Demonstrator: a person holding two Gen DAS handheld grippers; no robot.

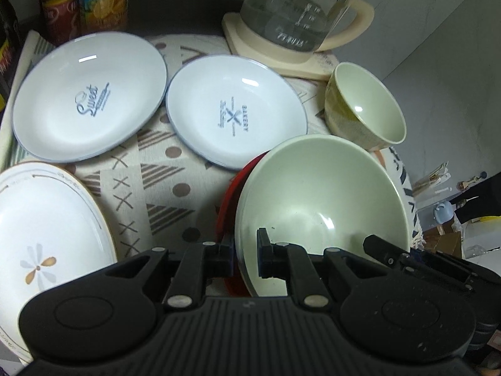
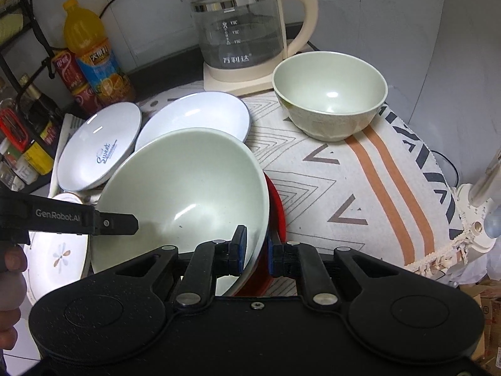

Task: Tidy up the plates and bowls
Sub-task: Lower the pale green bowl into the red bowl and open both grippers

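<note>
Left wrist view first: the left claw [image 1: 244, 255] is clamped on the near rim of the big pale green bowl [image 1: 322, 206], one finger outside, one inside, closed down to the thickness of the wall. The bowl fills the lower right of the frame and looks nested in something red [image 1: 227, 206], a red bowl or dish, hard to tell which. Looks to me like the stacking step, with the bowl just going onto or coming off the red piece. The small green bowl [image 1: 364, 106] sits at the right edge, apart from it, and two white plates with blue print [image 1: 89, 106] [image 1: 236, 111] lie flat across the upper middle. A flower plate [image 1: 47, 235] is lower left on the patterned cloth over the surface [image 1: 162, 188].

Right wrist view: the right claw [image 2: 255, 255] pinches the opposite rim of the same big bowl, fingers closed onto it with the red edge right beside. The left claw comes in level from the left edge, and the bowl is tipped toward the upper left. The kettle [image 2: 241, 28] stands at top centre.

Next move, I'd guess: keep both grips level and settle the bowl, then fetch the small one.
</note>
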